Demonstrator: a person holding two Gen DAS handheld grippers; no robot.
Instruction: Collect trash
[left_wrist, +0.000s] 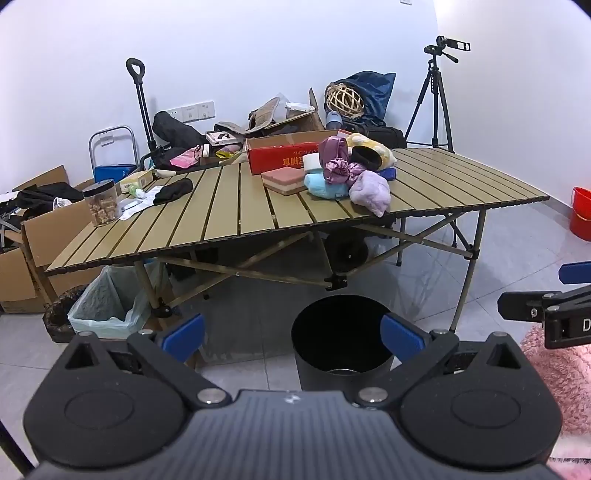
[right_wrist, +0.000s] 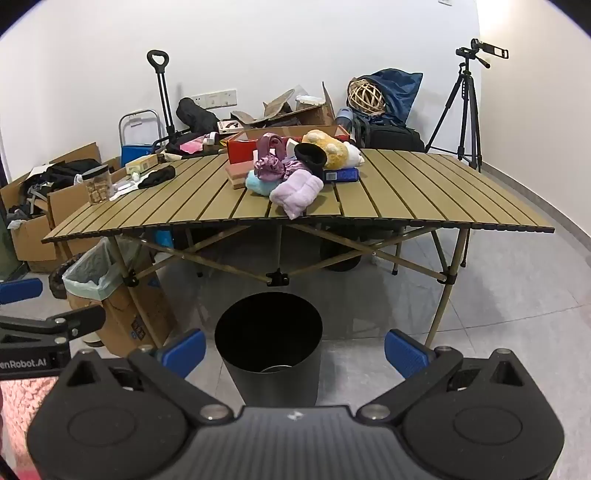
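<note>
A black round trash bin (left_wrist: 341, 341) stands on the floor in front of the slatted folding table (left_wrist: 229, 221); it shows in the right wrist view too (right_wrist: 269, 343). My left gripper (left_wrist: 293, 338) is open and empty, held back from the table above the bin. My right gripper (right_wrist: 295, 350) is open and empty, also above the bin. On the table (right_wrist: 406, 192) lie a pile of plush toys and cloths (left_wrist: 347, 173) (right_wrist: 295, 170), a red box (left_wrist: 280, 153), a black cloth (left_wrist: 173, 190), white wrappers (left_wrist: 135, 205) and a clear jar (left_wrist: 99, 203).
A cardboard box lined with a pale green bag (left_wrist: 107, 306) (right_wrist: 92, 273) stands under the table's left end. Open cardboard boxes (left_wrist: 40, 221) are at the left. A tripod with camera (left_wrist: 434, 99), a red bucket (left_wrist: 581, 214) and a pink rug (left_wrist: 561, 376) are at the right.
</note>
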